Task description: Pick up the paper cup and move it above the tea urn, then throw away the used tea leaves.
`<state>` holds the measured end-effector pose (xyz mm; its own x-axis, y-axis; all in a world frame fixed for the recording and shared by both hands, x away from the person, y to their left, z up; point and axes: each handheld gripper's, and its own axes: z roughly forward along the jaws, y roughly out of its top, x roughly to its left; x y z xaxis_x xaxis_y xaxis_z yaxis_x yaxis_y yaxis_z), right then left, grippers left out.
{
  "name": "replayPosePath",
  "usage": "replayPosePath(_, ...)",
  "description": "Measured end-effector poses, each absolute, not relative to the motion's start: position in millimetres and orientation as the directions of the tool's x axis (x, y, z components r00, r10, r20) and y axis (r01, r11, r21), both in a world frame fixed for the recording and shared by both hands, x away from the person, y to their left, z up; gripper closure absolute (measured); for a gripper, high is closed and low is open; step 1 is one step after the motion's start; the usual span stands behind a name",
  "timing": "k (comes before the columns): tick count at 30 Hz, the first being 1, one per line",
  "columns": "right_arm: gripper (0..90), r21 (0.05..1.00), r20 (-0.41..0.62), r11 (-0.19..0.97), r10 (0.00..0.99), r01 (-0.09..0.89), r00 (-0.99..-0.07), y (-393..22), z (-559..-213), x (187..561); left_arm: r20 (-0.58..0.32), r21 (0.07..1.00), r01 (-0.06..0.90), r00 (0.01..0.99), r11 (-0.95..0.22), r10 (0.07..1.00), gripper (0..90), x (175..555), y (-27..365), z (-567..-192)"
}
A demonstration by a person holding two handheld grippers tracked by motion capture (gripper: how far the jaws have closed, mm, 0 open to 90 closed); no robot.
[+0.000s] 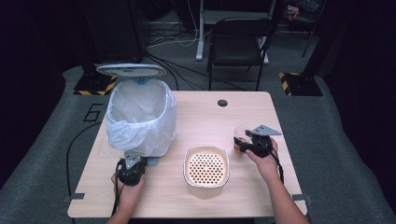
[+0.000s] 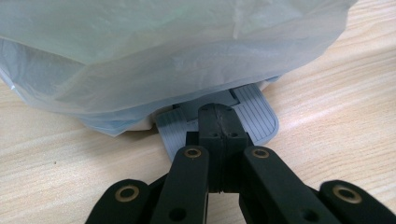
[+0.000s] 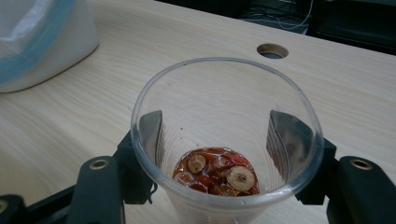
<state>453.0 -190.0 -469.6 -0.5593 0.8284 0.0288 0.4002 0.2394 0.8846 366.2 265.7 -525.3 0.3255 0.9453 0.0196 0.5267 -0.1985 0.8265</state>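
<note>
Right gripper (image 3: 224,154): jaws clasp clear cup (image 3: 227,140) from both sides; cup upright at table's right side.
Cup contents: red fruit slices (image 3: 215,176) in liquid, not yet emptied.
Left gripper (image 2: 217,123): jaws clenched, tips pressing bin's grey pedal (image 2: 254,114).
Bin (image 1: 140,116): lid (image 1: 130,70) raised, bag-lined.
Strainer bowl (image 1: 206,165): empty, mid-table.
Progress: bin opened, cup grasped; straining and dumping likely remain.

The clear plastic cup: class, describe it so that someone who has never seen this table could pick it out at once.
Start at the wooden table and go to its right side, past the cream strainer basket in the middle. There the right gripper is shut on the clear plastic cup. Unlike its neighbours, it is see-through, with red fruit slices in liquid at the bottom.
</note>
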Motion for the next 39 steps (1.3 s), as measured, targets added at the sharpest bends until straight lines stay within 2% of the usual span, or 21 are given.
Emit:
replayPosePath(26,37.5,0.906,-0.012,0.297,0.731,0.302,-0.682,-167.1,-422.3,461.2,0.022,0.827,0.525,0.327,-0.200,0.945,90.0,366.5,266.3,-525.5)
replayPosePath(34,38.0,0.919,-0.050,0.326,0.656,0.223,-0.753,-153.7,-406.0,466.2,0.009,0.835,0.520,0.319,-0.183,0.948,90.0,366.7,265.4,-526.0)
replayPosePath(39,38.1,0.923,-0.046,0.322,0.632,0.209,-0.773,-146.3,-396.9,468.9,0.011,0.834,0.520,0.319,-0.185,0.948,90.0,366.7,265.4,-526.0)
